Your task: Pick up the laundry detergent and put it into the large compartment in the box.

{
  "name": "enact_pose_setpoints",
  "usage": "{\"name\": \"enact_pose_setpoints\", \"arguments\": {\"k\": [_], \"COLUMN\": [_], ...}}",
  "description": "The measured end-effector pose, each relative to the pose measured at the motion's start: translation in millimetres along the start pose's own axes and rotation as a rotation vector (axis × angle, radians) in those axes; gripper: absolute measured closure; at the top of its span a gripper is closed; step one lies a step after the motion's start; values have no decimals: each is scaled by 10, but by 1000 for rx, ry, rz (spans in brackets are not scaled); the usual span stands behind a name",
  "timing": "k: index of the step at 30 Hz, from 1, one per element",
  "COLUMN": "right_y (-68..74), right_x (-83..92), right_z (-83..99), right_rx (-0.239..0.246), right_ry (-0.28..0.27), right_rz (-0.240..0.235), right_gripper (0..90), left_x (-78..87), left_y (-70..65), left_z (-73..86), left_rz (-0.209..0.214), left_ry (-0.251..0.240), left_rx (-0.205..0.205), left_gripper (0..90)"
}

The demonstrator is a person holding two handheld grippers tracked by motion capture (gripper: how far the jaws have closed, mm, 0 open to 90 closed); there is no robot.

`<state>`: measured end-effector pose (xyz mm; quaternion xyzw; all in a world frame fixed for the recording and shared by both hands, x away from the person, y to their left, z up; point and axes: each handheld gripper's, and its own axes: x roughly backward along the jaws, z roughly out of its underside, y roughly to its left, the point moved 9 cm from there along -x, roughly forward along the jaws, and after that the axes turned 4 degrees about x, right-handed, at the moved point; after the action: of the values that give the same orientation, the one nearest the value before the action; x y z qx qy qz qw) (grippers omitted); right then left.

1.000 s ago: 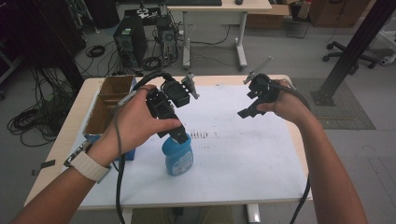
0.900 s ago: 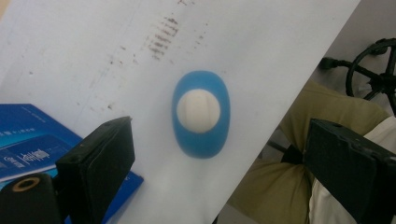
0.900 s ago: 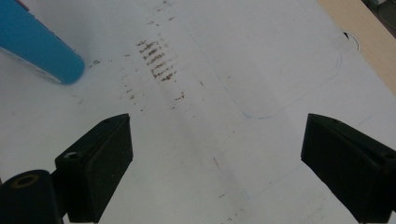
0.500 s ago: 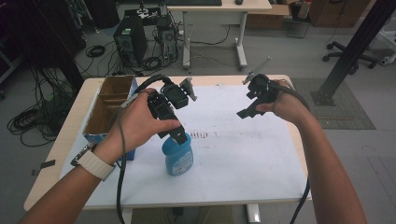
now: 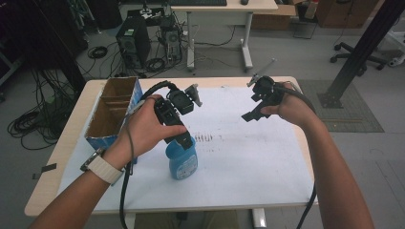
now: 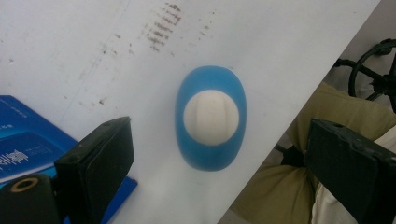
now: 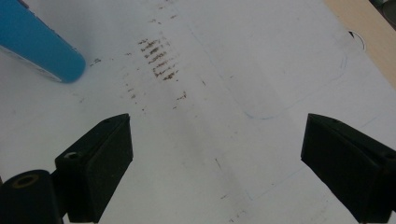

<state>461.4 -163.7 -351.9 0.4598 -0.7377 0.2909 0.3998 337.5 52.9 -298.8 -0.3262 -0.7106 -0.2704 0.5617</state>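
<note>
A blue bottle (image 5: 182, 162) with a white cap (image 6: 211, 116) stands upright on the white sheet (image 5: 248, 157). My left gripper (image 5: 184, 141) hangs straight above it, pointing down. In the left gripper view its jaws are wide apart, one on each side of the bottle (image 6: 210, 154) and well clear of it; the left gripper (image 6: 219, 140) is open and empty. My right gripper (image 5: 254, 112) is held in the air over the sheet's right half, open and empty. In the right gripper view, the right gripper (image 7: 217, 135) faces bare sheet, with the bottle (image 7: 39, 44) off at the upper left.
An open cardboard box (image 5: 112, 112) with blue sides stands at the table's left, close to the bottle; its blue side (image 6: 28, 144) appears beside my left jaw. Dark smudges (image 5: 204, 138) mark the sheet. The person's legs (image 6: 280, 196) lie past the table's near edge.
My left hand has eased slightly right and down over the bottle. The right gripper and the bottle stay where they were.
</note>
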Motion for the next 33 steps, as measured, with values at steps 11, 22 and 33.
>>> {"name": "enact_pose_setpoints", "arguments": {"k": [11, 22, 33], "right_y": [-2, 2, 2], "right_x": [-15, -25, -24], "right_z": [1, -5, 1], "right_rx": [1, 5, 3], "right_ry": [4, 3, 5], "right_rz": [-2, -5, -5], "right_gripper": [90, 90, 90], "left_x": [-93, -188, -278], "left_y": [19, 29, 19], "left_z": [4, 10, 16], "left_rz": [-7, -26, -17], "left_ry": [9, 19, 18], "left_rx": [21, 44, 52], "left_gripper": [87, 88, 88]}}
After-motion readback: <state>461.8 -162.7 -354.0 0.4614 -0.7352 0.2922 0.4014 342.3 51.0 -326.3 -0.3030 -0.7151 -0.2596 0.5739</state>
